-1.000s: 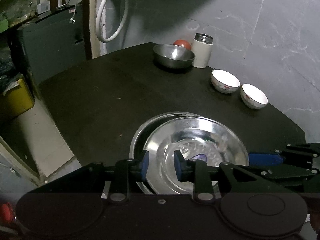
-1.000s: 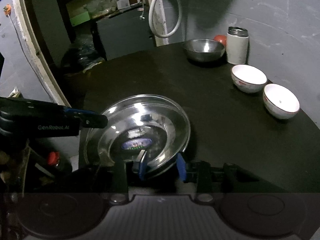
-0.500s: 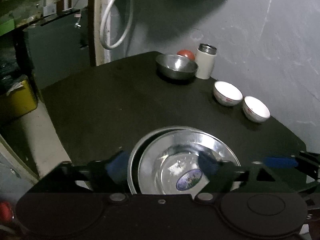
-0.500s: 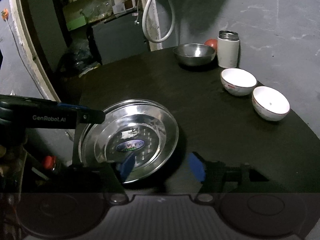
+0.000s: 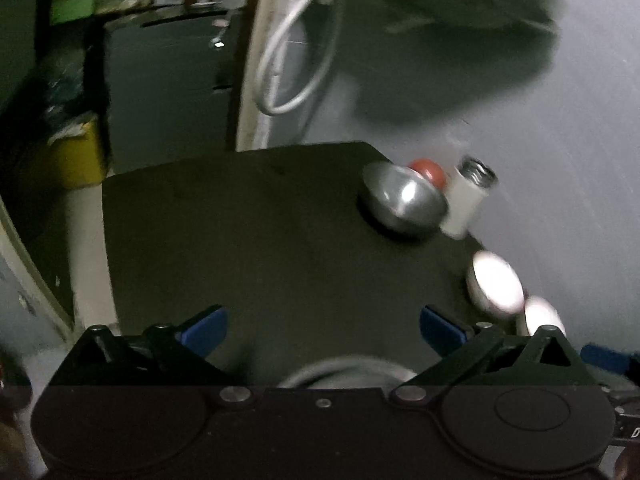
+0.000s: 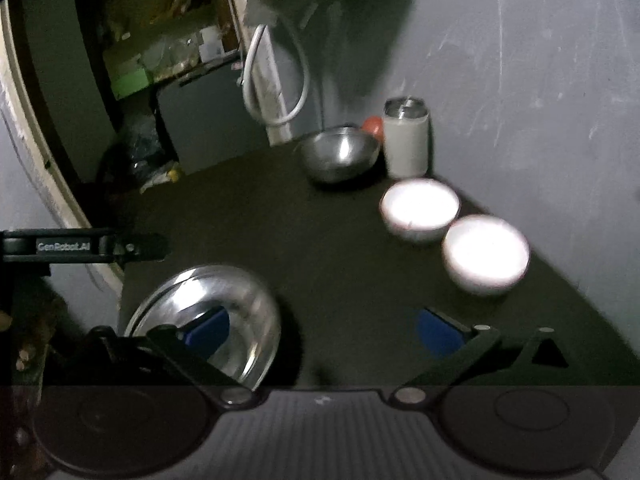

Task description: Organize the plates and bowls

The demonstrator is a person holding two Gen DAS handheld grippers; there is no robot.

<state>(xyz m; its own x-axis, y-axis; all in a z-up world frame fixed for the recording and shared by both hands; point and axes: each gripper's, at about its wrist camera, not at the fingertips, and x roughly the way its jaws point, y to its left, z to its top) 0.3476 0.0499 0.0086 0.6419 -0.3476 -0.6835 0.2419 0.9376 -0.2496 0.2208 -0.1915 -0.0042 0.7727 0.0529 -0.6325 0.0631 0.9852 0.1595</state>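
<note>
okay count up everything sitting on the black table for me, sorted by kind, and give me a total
Shiny steel plates, stacked at the near edge: 2
Steel bowl at the far end: 1
White ceramic bowls, side by side: 2
White cylindrical flask with a metal top: 1
Red round object behind the steel bowl, too hidden to identify: 1
Total: 7

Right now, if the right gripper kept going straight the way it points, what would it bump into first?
Probably just the bare dark table. The right gripper, jaws opening and empty, aims between the plates and white bowls; depth is uncertain.
</note>
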